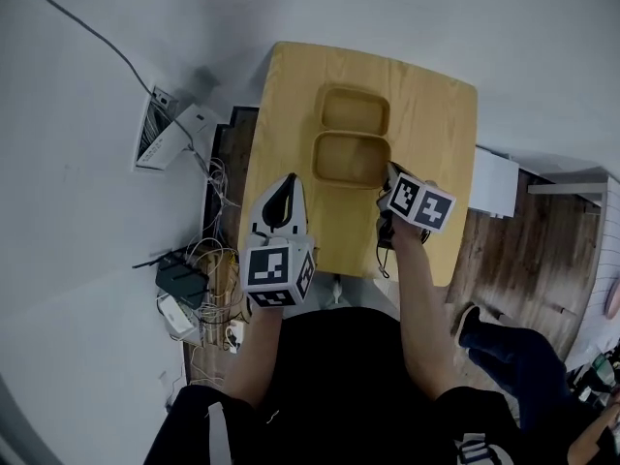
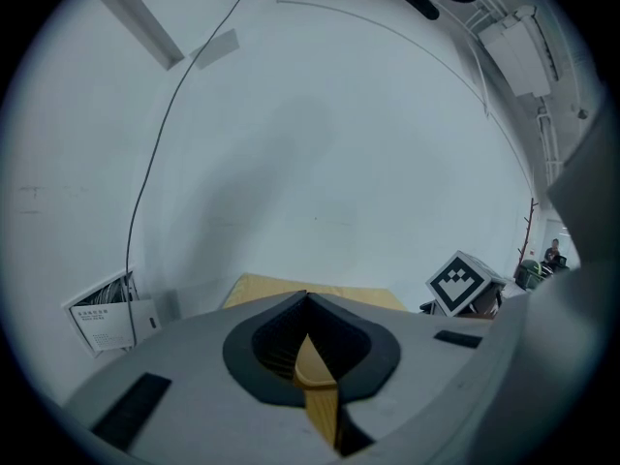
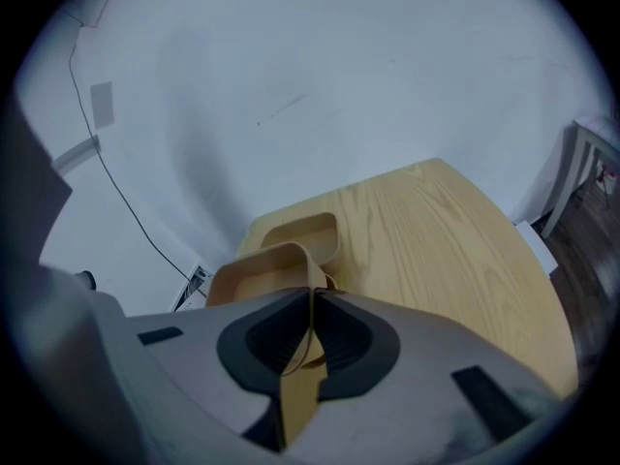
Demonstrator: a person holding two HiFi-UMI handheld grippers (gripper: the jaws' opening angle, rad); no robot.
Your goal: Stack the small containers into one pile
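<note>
The wooden table (image 1: 436, 143) filled the middle of the head view, with pale floor and a tangle of cables (image 1: 199, 289) off its left edge. Two small wood-coloured containers sat on it end to end: the far container (image 1: 356, 111) toward the back edge, and the near container (image 1: 351, 159) just beside it, so close that I could not tell whether their rims touched. The right tongs (image 3: 312, 298) were clamped on the near container, its thin wall at the right front corner pinched between the pads. Whether that container was raised off the table or resting on it could not be made out. The left tongs (image 2: 308, 303) hung over the table's left front part, pressed together with nothing between them and well apart from both containers. The step in hand looked like the pick-up of the near container, with no stacking done yet. The next move would call for lifting it clear, carrying it back over the far container, squaring the two outlines, and lowering it so that it nests inside. A corner pinch on a thin wall could let it swing or tip.
</note>
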